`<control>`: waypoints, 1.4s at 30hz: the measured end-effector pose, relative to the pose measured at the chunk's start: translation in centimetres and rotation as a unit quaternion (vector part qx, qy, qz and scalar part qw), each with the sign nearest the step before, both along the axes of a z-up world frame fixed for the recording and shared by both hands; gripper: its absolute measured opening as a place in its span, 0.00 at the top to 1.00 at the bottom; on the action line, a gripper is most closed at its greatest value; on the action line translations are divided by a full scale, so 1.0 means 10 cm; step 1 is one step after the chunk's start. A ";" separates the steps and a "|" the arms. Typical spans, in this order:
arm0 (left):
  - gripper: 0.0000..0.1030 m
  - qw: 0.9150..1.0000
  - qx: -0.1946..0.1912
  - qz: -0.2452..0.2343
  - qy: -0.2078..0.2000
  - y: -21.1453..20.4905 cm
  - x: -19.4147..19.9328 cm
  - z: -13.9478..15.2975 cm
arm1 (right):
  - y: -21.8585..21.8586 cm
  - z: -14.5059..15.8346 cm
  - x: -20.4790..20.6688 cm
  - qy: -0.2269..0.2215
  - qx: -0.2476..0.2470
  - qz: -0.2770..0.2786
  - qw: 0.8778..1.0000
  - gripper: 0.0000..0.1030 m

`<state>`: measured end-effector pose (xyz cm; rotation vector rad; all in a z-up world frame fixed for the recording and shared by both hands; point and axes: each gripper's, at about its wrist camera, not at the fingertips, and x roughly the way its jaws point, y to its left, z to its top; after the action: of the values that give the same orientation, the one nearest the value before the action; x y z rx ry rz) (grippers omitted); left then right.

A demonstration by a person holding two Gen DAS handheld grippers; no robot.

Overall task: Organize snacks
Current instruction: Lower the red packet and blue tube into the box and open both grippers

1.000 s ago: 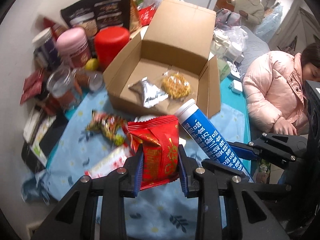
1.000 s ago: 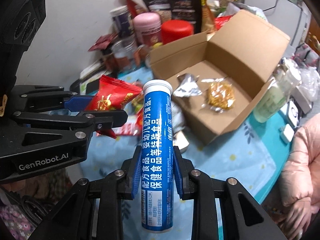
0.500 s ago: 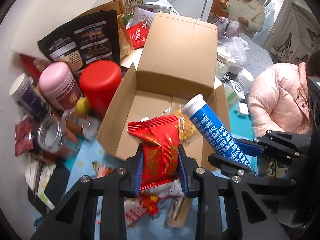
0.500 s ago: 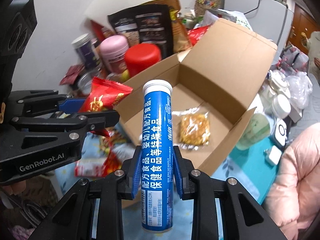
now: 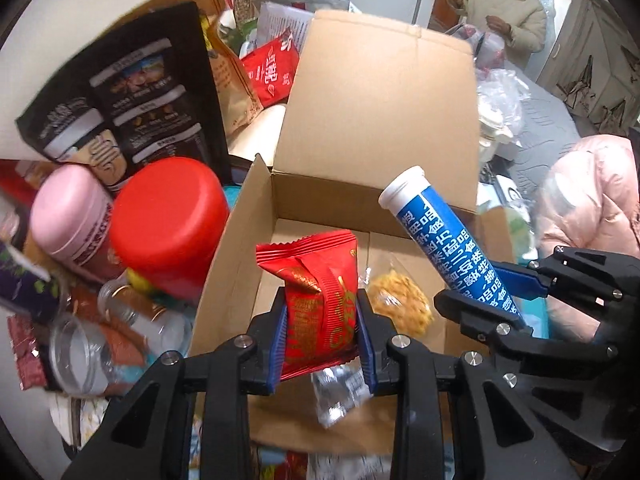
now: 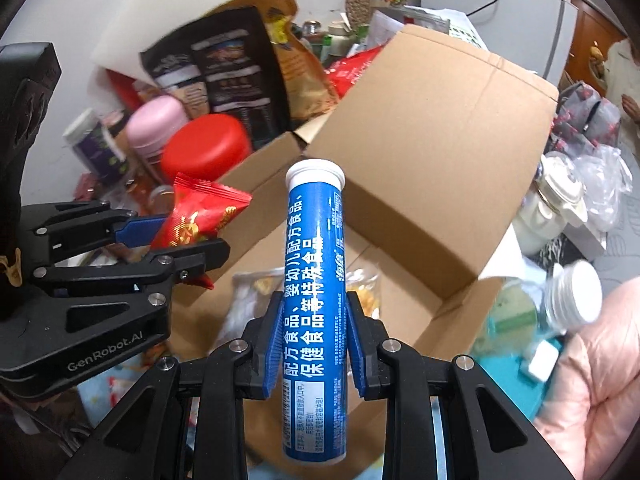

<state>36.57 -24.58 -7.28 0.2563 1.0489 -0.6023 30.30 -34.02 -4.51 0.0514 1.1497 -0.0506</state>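
Note:
My left gripper (image 5: 321,330) is shut on a red snack packet (image 5: 316,300) and hangs over the open cardboard box (image 5: 240,264). My right gripper (image 6: 313,338) is shut on a blue tube with a white cap (image 6: 314,248), also above the box (image 6: 432,168). Each gripper shows in the other's view: the right gripper (image 5: 492,292) with the tube (image 5: 440,240), and the left gripper (image 6: 176,240) with the red packet (image 6: 200,216). On the box floor lie a clear packet of yellow snack (image 5: 400,304) and a silver packet (image 5: 340,390).
Left of the box stand a red jar (image 5: 168,224), a pink canister (image 5: 72,216), a black snack bag (image 5: 124,92) and a clear jar (image 5: 80,356). A person in a pink jacket (image 5: 592,200) is at the right, another person (image 5: 504,12) stands far back.
Both grippers have moved forward from above the blue cloth to over the box, still holding the red packet and the blue tube. The box now fills the middle of both views.

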 end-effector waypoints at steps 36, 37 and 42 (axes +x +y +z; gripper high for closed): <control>0.33 0.997 0.054 0.032 0.037 -0.31 0.29 -0.49 | -0.17 -0.63 0.25 0.067 -0.086 -0.009 0.994 0.44; 0.33 0.997 0.052 0.034 0.035 -0.29 0.29 -0.45 | -0.17 -0.59 0.23 0.065 -0.085 -0.010 0.994 0.44; 0.33 0.998 0.038 0.049 0.014 -0.15 0.22 -0.14 | -0.08 -0.37 0.15 0.049 -0.082 -0.007 0.995 0.44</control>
<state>38.75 -26.08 -8.66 0.2621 1.1066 -0.4789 31.82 -34.86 -8.16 -0.0891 1.2400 -0.1619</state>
